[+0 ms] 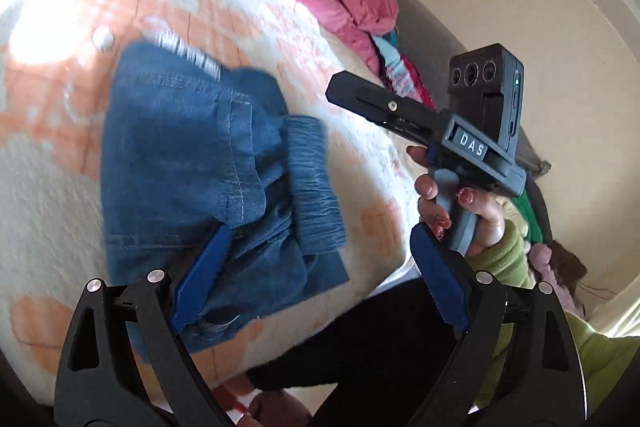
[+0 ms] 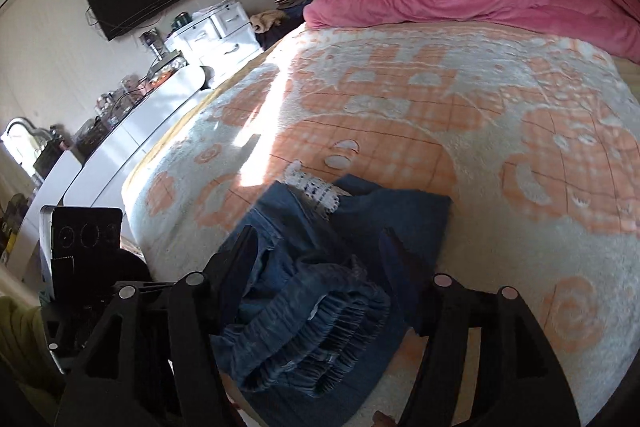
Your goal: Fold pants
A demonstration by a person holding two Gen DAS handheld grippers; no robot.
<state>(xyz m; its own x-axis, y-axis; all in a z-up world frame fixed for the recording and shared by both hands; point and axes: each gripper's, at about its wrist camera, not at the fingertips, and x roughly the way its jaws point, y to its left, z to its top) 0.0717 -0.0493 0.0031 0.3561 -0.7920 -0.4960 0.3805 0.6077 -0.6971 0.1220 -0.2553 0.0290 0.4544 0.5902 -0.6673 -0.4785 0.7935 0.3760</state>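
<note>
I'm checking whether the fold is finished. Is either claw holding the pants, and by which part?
Nothing is held. Both the left claw and right claw stand open over the folded pants.

Left gripper (image 1: 320, 269): black arms, blue finger pads, silver pivot screws; right gripper (image 1: 340, 93): black, "DAS" label, grey handle; person wears green fleece sleeve (image 1: 504, 255), red nail polish.

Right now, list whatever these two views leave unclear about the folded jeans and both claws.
- Jeans: left wrist view is motion-blurred; the near edge hides behind the left claw.
- Jeans' underside layers: hidden in both views by the top fold.
- Right claw: right wrist view is dark and blurred, so contact with the waistband is unclear.
</note>
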